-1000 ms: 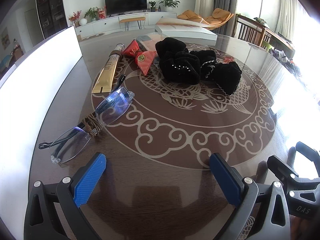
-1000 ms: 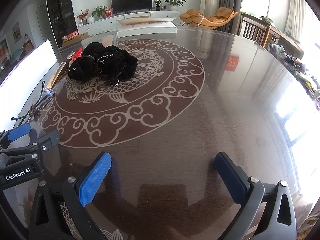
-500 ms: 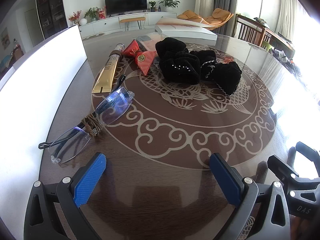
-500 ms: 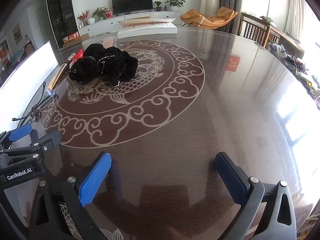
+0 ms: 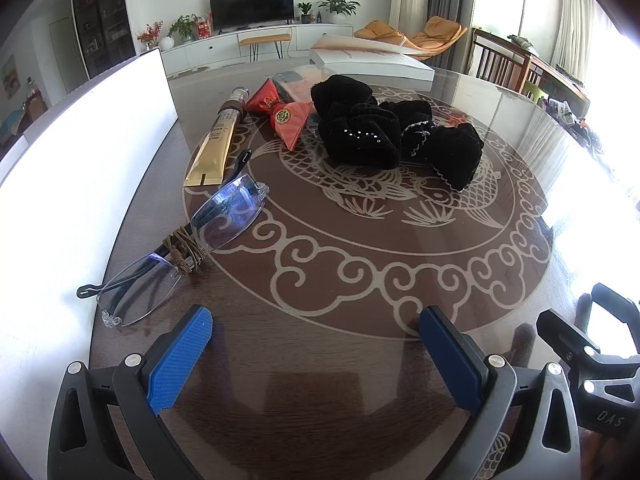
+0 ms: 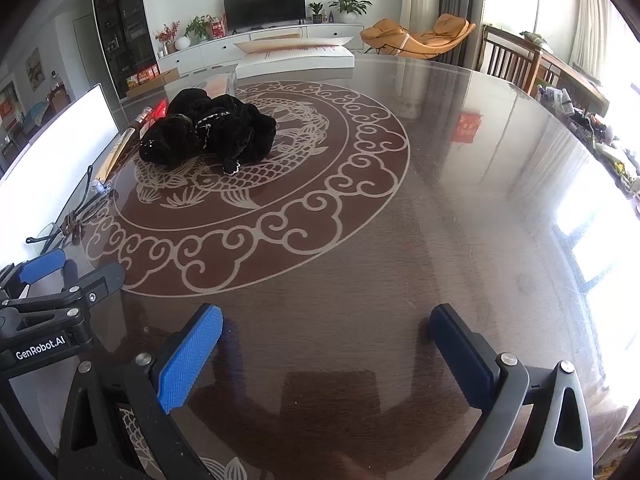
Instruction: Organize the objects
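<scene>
Two empty claws, left gripper and right gripper, gape wide; I judge nothing sorted, rimless cord-wrapped glasses likely first.

Background, left wrist view: dark television on long white cabinet. Potted plants on cabinet top. Orange lounge chair right of it. Wooden chair beyond.
</scene>
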{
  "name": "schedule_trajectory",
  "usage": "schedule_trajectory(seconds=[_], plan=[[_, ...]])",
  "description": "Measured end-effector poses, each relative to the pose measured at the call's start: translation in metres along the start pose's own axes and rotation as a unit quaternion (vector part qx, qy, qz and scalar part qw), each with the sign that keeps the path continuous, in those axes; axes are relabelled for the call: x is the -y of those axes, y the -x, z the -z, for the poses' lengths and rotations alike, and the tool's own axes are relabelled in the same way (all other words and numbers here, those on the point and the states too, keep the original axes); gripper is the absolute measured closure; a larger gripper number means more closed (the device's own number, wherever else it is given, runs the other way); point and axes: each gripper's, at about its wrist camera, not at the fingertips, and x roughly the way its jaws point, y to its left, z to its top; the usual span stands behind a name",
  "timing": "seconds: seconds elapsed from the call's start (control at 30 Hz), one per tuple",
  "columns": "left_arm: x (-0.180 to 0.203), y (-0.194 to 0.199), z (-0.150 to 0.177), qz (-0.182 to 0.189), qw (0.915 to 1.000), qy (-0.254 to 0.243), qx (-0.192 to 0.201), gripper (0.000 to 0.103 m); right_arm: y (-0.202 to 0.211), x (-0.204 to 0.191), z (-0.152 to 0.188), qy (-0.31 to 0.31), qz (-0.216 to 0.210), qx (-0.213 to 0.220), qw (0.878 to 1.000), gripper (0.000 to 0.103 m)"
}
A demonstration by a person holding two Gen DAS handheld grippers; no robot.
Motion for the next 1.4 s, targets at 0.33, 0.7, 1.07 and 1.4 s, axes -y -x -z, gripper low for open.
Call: schedule_trajectory(seconds=[0.33, 0.7, 1.07, 1.4], plan=[[0.0002, -0.0002, -0.0002, 0.0, 1.0, 0.0, 0.0, 0.0, -0.0002, -0.0002, -0.0004, -0.001, -0.002, 0.001, 1.0, 0.0], [0.0004, -0.0004, -0.0004, 0.0, 1.0, 0.0, 0.0, 0.0, -0.0002, -0.0001, -0.0004, -0.001, -0.002, 0.001, 1.0, 0.0], [0.0008, -0.0006, -0.0006, 0.0, 1.0, 0.0, 0.0, 0.0, -0.0002, 0.0, -0.0004, 0.0, 0.0, 0.0, 1.0, 0.0], [0.0009, -0.0007, -0.0008, 0.0, 1.0, 0.0, 0.0, 0.0, -0.0013, -0.0023, -0.0001, 0.005, 0.007, -0.004, 1.0, 0.0]])
